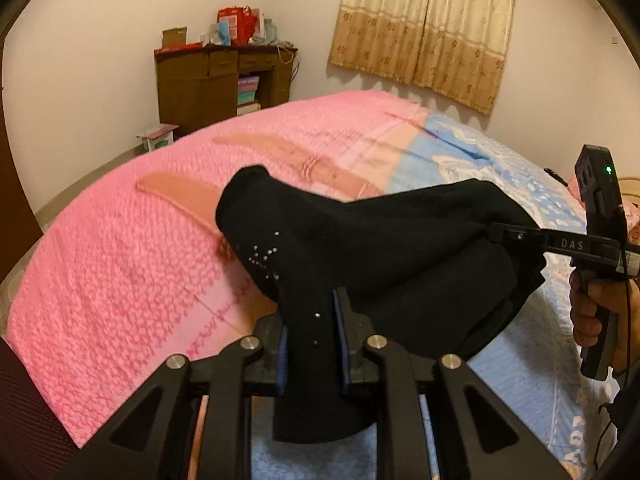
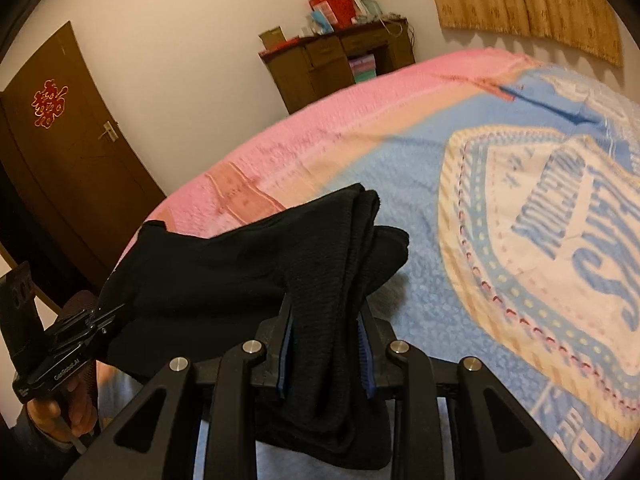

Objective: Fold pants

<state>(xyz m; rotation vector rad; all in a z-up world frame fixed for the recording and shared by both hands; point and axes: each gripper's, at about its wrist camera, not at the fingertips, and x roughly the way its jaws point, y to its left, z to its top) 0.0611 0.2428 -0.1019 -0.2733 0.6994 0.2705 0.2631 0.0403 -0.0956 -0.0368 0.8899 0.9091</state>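
Black pants (image 1: pixel 380 240), bunched and partly folded, hang in the air over the bed between my two grippers. In the left wrist view my left gripper (image 1: pixel 312 312) is shut on one end of the fabric, which has small shiny studs and droops below the jaws. My right gripper (image 1: pixel 494 232) bites the other end from the right, held by a hand (image 1: pixel 596 308). In the right wrist view my right gripper (image 2: pixel 325 308) is shut on a thick fold of the pants (image 2: pixel 224 272). The left gripper (image 2: pixel 114 312) clamps their far left edge.
The bed below carries a pink blanket (image 1: pixel 120 240) and a blue patterned blanket (image 2: pixel 400 168). Beyond it a brown cabinet (image 1: pixel 208 80) piled with boxes stands by the wall, with a small stool (image 1: pixel 157 136) on the floor. A door (image 2: pixel 68 152) and curtains (image 1: pixel 424 28) are also in view.
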